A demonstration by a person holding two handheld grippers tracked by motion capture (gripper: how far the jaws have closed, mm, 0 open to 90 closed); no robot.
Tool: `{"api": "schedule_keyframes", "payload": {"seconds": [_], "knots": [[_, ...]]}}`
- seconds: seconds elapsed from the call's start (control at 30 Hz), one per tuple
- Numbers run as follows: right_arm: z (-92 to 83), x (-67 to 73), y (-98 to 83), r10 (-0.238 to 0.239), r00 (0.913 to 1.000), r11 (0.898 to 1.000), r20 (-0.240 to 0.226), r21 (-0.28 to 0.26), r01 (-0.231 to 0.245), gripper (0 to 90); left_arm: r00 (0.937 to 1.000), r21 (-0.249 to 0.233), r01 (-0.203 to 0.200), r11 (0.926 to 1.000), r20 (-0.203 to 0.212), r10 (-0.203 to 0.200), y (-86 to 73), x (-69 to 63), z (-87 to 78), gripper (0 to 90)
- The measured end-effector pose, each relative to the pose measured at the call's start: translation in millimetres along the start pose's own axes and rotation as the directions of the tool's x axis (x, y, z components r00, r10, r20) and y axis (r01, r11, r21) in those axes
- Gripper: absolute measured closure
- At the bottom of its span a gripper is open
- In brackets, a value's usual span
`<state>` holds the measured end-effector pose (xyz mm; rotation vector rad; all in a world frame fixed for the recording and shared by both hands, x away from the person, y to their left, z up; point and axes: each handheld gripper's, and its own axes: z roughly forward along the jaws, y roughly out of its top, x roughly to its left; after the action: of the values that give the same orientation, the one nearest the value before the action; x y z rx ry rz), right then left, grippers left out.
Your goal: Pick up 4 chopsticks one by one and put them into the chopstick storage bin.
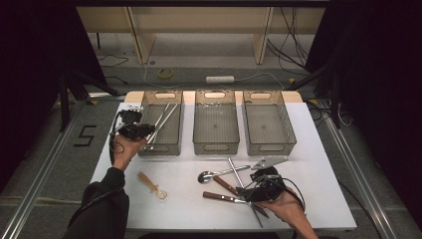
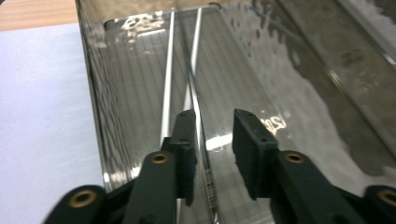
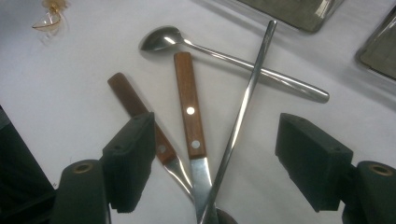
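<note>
Two metal chopsticks (image 2: 192, 88) are lying in the left bin (image 1: 161, 123) on the table (image 1: 318, 164), crossing below the left claw (image 2: 212, 140), whose jaws are standing partly apart, gripping nothing. The right claw (image 3: 215, 158) is hovering wide open over two wooden-handled knives (image 3: 189, 102), a third chopstick (image 3: 247, 88) and a spoon (image 3: 163, 37).

The white table (image 1: 318, 149) stands on a grey floor (image 1: 50, 149) marked "5" (image 1: 85, 135). Behind it stands a light wooden shelf unit (image 1: 199, 30). Black curtains (image 1: 378, 59) flank both sides; cables (image 1: 288, 45) and a tape roll (image 1: 165, 73) lie on the floor.
</note>
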<state>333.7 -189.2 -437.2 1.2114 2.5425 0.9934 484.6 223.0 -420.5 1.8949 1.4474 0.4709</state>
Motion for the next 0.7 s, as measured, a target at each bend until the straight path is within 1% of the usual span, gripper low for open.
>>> {"api": "schedule_keyframes", "payload": {"seconds": [0.07, 0.13, 0.17, 0.2, 0.23, 0.27, 0.33, 0.4, 0.47, 0.5, 0.6, 0.63, 0.7], "knots": [[-0.1, -0.6, 0.1, -0.001, 1.0, 1.0, 0.003, 0.002, 0.001, 30.5, 0.9996, -0.012, 0.017, 0.9998, 0.021, -0.016, -2.8, -1.4, -5.3, 58.5], [-0.1, -1.0, 0.4, 0.002, 1.0, 1.0, 0.005, 0.003, -0.002, 31.1, 0.9983, -0.017, 0.025, 0.9995, 0.053, -0.024, -6.1, -3.3, -10.6, 52.9], [-0.1, -1.4, 0.6, -0.002, 1.0, 1.0, 0.007, 0.003, 0.002, 31.5, 0.9977, -0.014, 0.027, 0.9995, 0.062, -0.026, -7.9, -4.6, -13.4, 49.5], [0.0, -1.3, 0.8, -0.001, 1.0, 1.0, 0.009, 0.005, 0.001, 32.0, 0.997, -0.027, 0.03, 0.9992, 0.072, -0.028, -10.2, -6.1, -16.5, 46.1], [-0.1, -1.5, 1.0, 0.0, 1.0, 1.0, 0.01, 0.007, -0.001, 32.5, 0.9963, -0.033, 0.026, 0.9991, 0.083, -0.023, -12.5, -7.8, -19.4, 44.3], [0.0, -1.7, 1.2, 0.007, 0.9999, 1.0, 0.009, 0.011, -0.007, 33.2, 0.9962, -0.038, 0.026, 0.9989, 0.084, -0.023, -14.6, -10.3, -22.0, 42.1], [0.6, -2.3, 1.8, 0.008, 0.9998, 1.0, 0.018, 0.017, -0.009, 34.6, 0.995, -0.04, 0.017, 0.9991, 0.099, -0.013, -17.7, -15.1, -27.6, 37.1], [1.1, -3.0, 2.6, 0.009, 0.9997, 1.0, 0.024, 0.023, -0.009, 36.9, 0.9924, -0.06, 0.024, 0.9979, 0.122, -0.017, -23.0, -21.9, -33.8, 34.1], [1.7, -3.6, 3.0, 0.013, 0.9997, 0.999, 0.022, 0.031, -0.014, 41.6, 0.991, -0.06, -0.015, 0.9981, 0.132, 0.023, -28.5, -31.0, -39.7, 30.7], [2.7, -4.1, 3.3, 0.018, 0.9996, 0.999, 0.022, 0.038, -0.019, 42.4, 0.9894, -0.065, -0.031, 0.9974, 0.14, 0.04, -31.1, -34.6, -42.9, 29.3], [6.7, -5.5, 5.1, 0.028, 0.9991, 0.997, 0.033, 0.073, -0.03, 45.7, 0.9832, -0.08, -0.032, 0.9963, 0.177, 0.046, -39.3, -42.0, -51.3, 25.8], [7.7, -5.9, 5.4, 0.034, 0.9986, 0.996, 0.04, 0.079, -0.037, 46.6, 0.9807, -0.085, -0.039, 0.9956, 0.188, 0.054, -42.2, -43.6, -53.8, 25.0], [9.2, -7.0, 5.8, 0.039, 0.9982, 0.995, 0.044, 0.092, -0.043, 48.2, 0.9783, -0.096, -0.044, 0.9944, 0.198, 0.062, -47.8, -46.5, -57.7, 23.7]]}}
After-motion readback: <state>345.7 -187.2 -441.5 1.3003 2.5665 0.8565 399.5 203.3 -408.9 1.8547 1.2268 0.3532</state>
